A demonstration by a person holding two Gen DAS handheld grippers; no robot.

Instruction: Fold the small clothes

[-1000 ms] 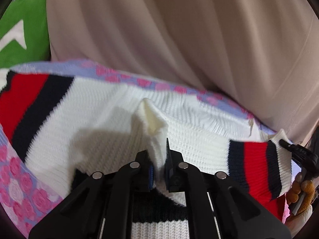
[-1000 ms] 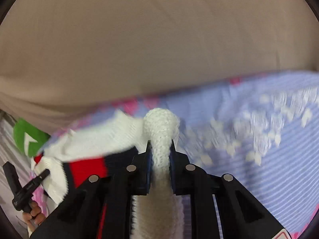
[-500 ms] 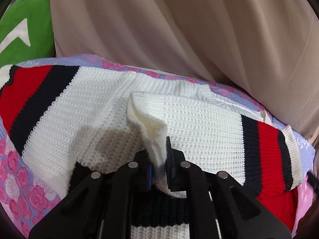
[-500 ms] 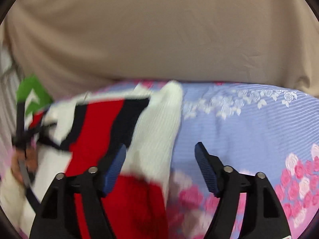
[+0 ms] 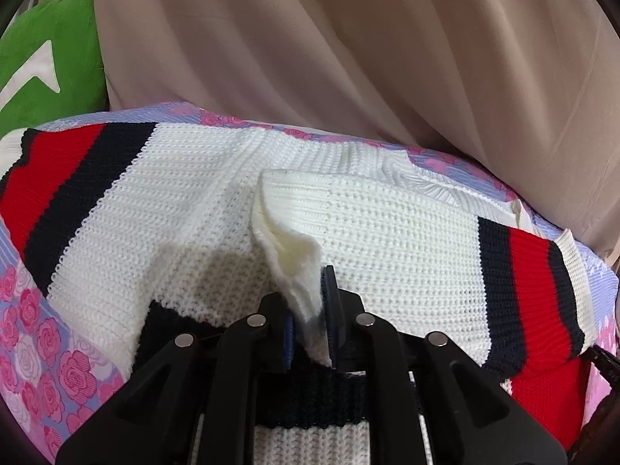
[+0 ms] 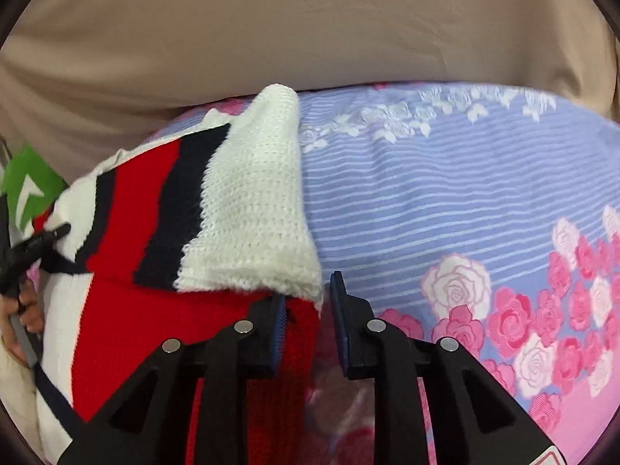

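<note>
Basically the striped knit sweater (image 5: 387, 240) lay flat on the floral bedsheet (image 6: 445, 201), long axis running left-right across the left wrist view, one striped sleeve end out toward each side. Left tongs (image 5: 310, 333) were clamped on a pinch of white knit near the sweater's middle, just above the dark band; that pinch stood up as a small ridge while the rest lay flat. Right tongs (image 6: 306, 325) were parted with a clear gap and gripped nothing; the folded-over white cuff (image 6: 255, 209) of the right sleeve lay just ahead and slightly left of them, its lower edge touching or just over the left finger, can't tell which. Beige curtain (image 5: 387, 58) behind the bed, green cushion (image 5: 42, 62) at far left.

Judgement: sleeve looks laid in over the body, so the next fold likely turns on the left tongs, which are nearer the garment's centre; the right tongs sit at its right edge and would need to reach left for a fresh hold.
</note>
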